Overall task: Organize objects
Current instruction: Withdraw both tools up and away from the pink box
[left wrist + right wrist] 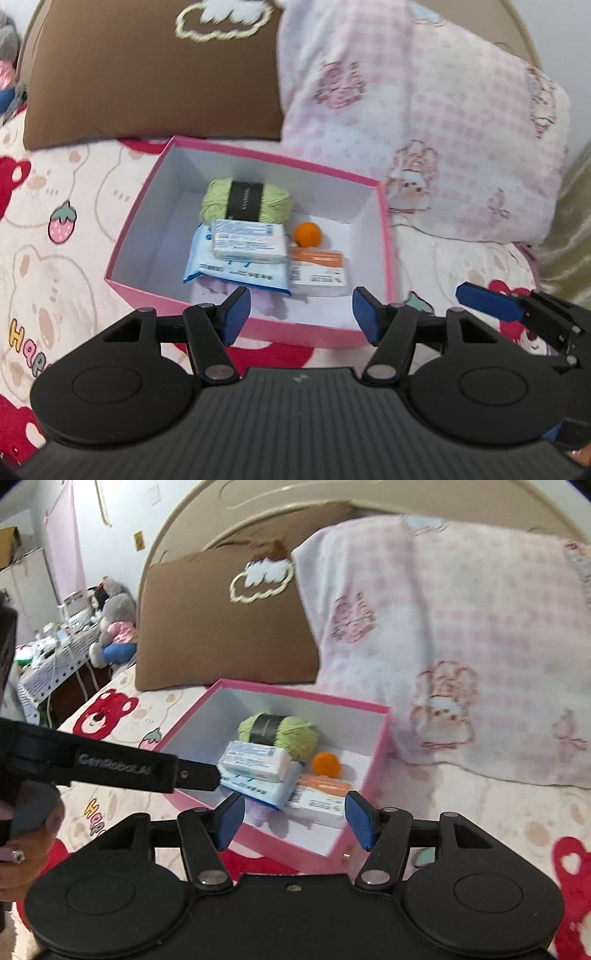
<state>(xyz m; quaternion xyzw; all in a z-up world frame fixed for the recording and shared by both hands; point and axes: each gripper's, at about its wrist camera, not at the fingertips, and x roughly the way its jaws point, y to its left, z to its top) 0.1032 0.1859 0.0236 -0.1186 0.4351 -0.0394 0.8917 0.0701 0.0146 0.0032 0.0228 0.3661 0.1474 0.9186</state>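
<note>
An open pink box (147,240) (199,731) lies on the bed. Inside are a green yarn ball (245,201) (279,731), a white-and-blue carton (249,242) (255,762) on a blue wipes pack (207,267) (258,786), an orange ball (308,234) (325,764), an orange-and-white carton (319,271) (319,797) and a bit of purple fabric (269,304). My left gripper (301,314) hangs open over the box's near wall, holding nothing. My right gripper (295,821) is open and empty above the near corner. One blue pad (487,301) of the right gripper shows in the left wrist view.
A brown pillow (147,81) (221,627) and a pink checked pillow (424,122) (461,635) lean on the headboard behind the box. The bedsheet (55,258) has bear prints. A plush toy (114,627) and cluttered desk (48,653) stand far left. A hand (22,849) holds the left tool.
</note>
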